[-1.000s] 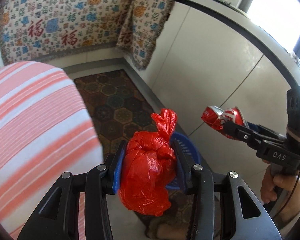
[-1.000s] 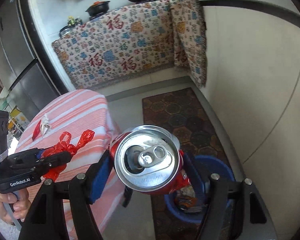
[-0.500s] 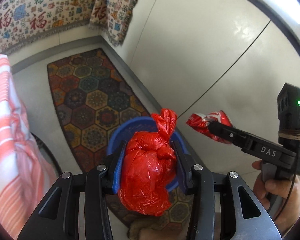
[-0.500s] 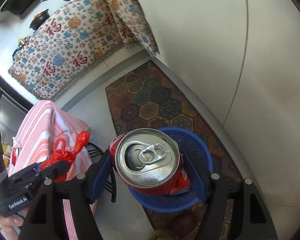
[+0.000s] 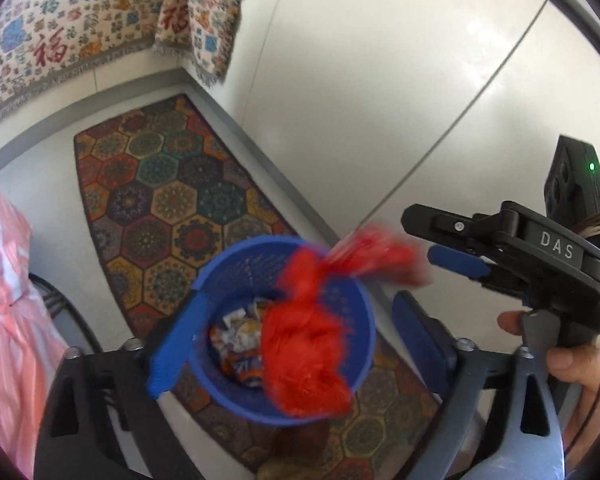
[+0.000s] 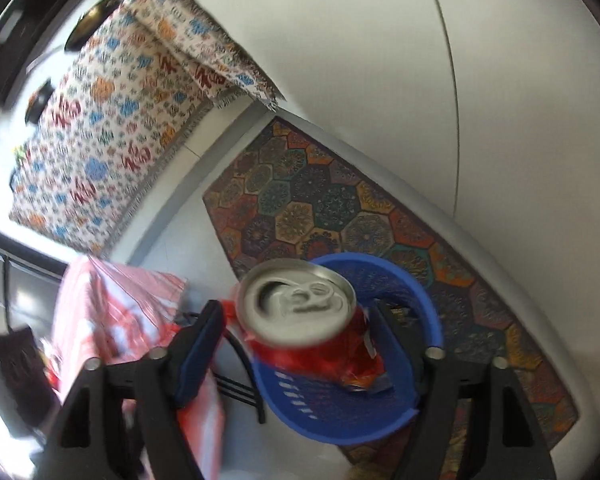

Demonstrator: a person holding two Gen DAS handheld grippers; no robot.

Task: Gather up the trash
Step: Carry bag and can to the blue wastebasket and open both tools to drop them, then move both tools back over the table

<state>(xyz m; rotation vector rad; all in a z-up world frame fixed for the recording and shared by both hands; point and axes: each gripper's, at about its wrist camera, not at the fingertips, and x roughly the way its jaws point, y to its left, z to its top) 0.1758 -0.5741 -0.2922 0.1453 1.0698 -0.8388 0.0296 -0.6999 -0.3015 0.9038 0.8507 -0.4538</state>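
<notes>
A blue mesh trash basket [image 5: 364,312] [image 6: 428,312] stands on a patterned rug. My left gripper [image 5: 296,336] is open right above it; the tied red plastic bag [image 5: 304,352], blurred, is loose between the spread jaws over the basket. My right gripper [image 6: 300,340] [image 5: 440,248] is open; the crushed red soda can [image 6: 312,328], blurred, is free between its jaws above the basket rim. In the left wrist view the can [image 5: 372,256] is a red blur just off the right gripper's tips. Wrappers [image 5: 240,340] lie inside the basket.
The hexagon-patterned rug [image 5: 160,200] [image 6: 340,208] runs along white cabinet doors [image 5: 380,80]. A table with an orange-striped cloth [image 5: 4,300] [image 6: 112,320] stands to the left, with dark metal legs. A patterned cloth [image 5: 60,40] hangs over the far counter.
Both grippers have opened over the basket. The red bag has left the left jaws and the can has left the right jaws; both are blurred, moving down toward the basket.
</notes>
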